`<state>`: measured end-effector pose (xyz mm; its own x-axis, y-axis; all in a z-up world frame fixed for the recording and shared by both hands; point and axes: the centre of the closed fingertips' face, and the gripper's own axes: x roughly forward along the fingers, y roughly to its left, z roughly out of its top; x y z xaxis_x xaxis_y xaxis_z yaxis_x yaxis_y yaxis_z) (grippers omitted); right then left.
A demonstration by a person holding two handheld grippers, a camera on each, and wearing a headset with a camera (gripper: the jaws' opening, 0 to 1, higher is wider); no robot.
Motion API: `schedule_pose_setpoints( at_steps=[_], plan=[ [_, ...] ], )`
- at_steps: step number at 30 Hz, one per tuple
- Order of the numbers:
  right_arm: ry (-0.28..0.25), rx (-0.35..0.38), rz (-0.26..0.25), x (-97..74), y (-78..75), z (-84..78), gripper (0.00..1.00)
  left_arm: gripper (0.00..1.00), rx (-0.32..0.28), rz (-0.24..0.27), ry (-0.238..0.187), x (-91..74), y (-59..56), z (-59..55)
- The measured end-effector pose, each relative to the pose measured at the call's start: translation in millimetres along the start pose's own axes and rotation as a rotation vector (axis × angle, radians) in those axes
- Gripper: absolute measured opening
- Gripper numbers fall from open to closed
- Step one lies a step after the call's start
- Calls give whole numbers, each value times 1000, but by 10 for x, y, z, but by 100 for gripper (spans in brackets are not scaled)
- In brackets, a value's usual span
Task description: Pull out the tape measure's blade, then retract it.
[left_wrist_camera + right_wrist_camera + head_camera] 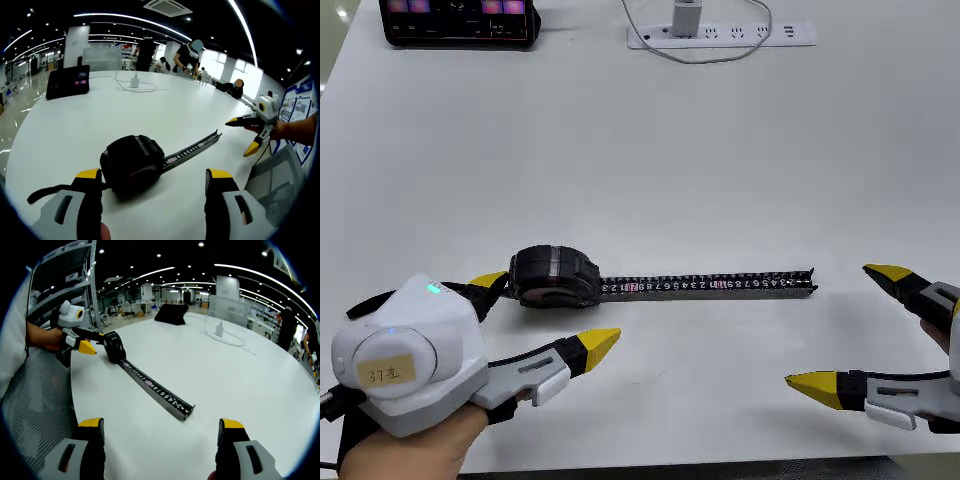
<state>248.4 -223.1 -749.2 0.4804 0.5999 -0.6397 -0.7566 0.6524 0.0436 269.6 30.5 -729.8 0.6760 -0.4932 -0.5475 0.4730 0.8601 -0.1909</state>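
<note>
A black tape measure [553, 276] lies on a white table [670, 150], its dark blade [710, 284] drawn out flat to the right, with pale numerals and red marks along its length. The left gripper [543, 312] has its yellow-tipped jaws spread wide to either side of the ribbed, rounded case. The far tip sits just beside the case; whether it touches cannot be told. The right gripper [850, 328] hangs with its jaws wide apart, near the blade's free end but clear of it.
</note>
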Motion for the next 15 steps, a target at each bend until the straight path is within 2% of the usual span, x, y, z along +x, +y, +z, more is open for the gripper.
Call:
schedule_pose_setpoints(
  at_steps=[9,11,15],
  plan=[
    [11,-26,18,26,-70,10,85,83,-40,51,-12,45,10,7],
    [21,-41,22,29,-87,3,80,85,-29,54,-13,57,-9,-1],
    [34,-61,40,39,-102,1,74,82,-41,75,-18,51,25,9]
  ],
)
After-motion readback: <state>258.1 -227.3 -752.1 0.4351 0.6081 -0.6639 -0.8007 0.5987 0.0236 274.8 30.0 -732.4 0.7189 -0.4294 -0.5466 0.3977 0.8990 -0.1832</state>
